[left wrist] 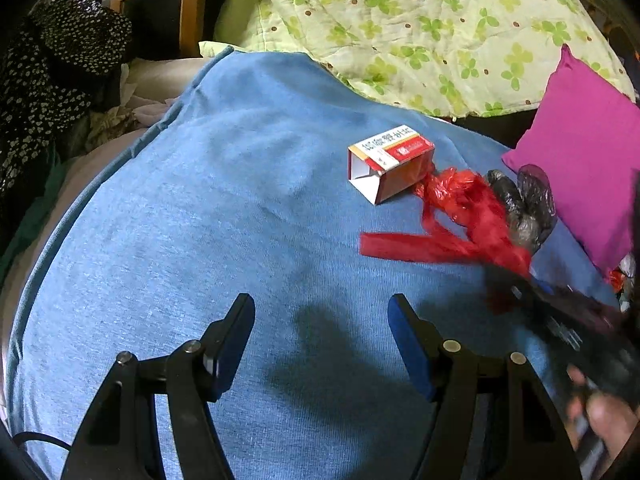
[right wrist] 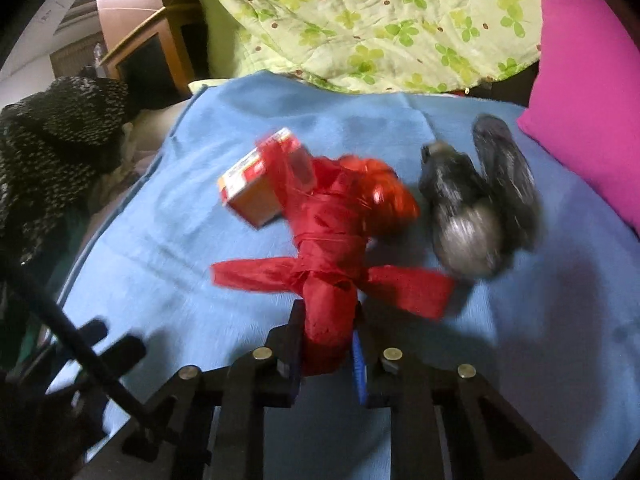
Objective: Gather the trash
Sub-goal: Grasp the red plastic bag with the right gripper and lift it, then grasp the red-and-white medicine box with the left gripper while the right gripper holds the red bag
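- Right wrist view, centre: my right tongs (right wrist: 332, 344) clamp the red plastic bag (right wrist: 332, 240)
- Left tongs (left wrist: 320, 320) hang open, empty, over the blue blanket (left wrist: 200, 200)

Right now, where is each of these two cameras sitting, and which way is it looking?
Left wrist: rides the left gripper, looking down along its open fingers at the blue blanket; a hand shows at right.
Right wrist: rides the right gripper, its fingers shut on the red plastic bag.
Both show the bag, the medicine box, the black plastic bag and the pink pillow.
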The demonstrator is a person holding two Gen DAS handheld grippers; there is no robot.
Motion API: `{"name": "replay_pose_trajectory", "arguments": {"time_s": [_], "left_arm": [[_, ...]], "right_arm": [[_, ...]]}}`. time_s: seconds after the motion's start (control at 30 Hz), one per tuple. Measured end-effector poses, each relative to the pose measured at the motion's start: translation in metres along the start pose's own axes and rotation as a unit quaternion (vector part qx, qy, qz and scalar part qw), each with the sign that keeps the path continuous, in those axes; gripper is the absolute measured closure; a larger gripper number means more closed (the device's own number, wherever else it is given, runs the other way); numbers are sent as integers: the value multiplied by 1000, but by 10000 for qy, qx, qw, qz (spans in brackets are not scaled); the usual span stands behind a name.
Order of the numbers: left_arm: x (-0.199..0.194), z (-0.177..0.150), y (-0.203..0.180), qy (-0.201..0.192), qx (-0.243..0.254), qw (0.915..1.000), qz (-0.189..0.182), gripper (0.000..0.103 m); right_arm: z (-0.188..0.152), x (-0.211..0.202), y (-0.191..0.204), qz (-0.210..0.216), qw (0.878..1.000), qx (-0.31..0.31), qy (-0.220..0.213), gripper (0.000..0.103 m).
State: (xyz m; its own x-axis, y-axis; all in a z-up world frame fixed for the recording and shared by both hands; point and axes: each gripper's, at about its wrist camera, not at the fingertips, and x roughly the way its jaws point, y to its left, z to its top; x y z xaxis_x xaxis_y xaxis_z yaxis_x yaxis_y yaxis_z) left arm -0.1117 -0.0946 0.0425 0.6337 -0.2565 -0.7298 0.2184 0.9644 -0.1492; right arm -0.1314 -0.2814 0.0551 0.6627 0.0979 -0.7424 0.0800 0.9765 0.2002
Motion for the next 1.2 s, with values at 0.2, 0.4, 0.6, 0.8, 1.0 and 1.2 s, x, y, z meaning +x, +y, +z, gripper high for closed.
{"name": "replay_pose_trajectory", "arguments": {"time_s": [0.2,0.4,0.6,0.8,1.0,1.2], "left_arm": [[1,-1,-1,-6,26,10000,63,34],[-3,4,0,-114,24,9999,80,33],[3,35,-13,-209,309,9991,-195,33],[38,78,-37,-99,1034,9928,-602,33],[66,125,-50,18,1529,9841,-904,33],[100,137,-64,532,1957,9732,-1083,33]], "right_arm": [[-33,-20,-7,-102,9990,-138,417,78],[-16,-31,-8,-93,9998,-148,-78,0],[-6,3,0,-237,9989,-379,123,65],[-11,2,-11,-51,9996,-265,63,66],[-12,4,-22,158,9999,25,10,66],[-11,6,-23,256,9995,179,24,66]]}}
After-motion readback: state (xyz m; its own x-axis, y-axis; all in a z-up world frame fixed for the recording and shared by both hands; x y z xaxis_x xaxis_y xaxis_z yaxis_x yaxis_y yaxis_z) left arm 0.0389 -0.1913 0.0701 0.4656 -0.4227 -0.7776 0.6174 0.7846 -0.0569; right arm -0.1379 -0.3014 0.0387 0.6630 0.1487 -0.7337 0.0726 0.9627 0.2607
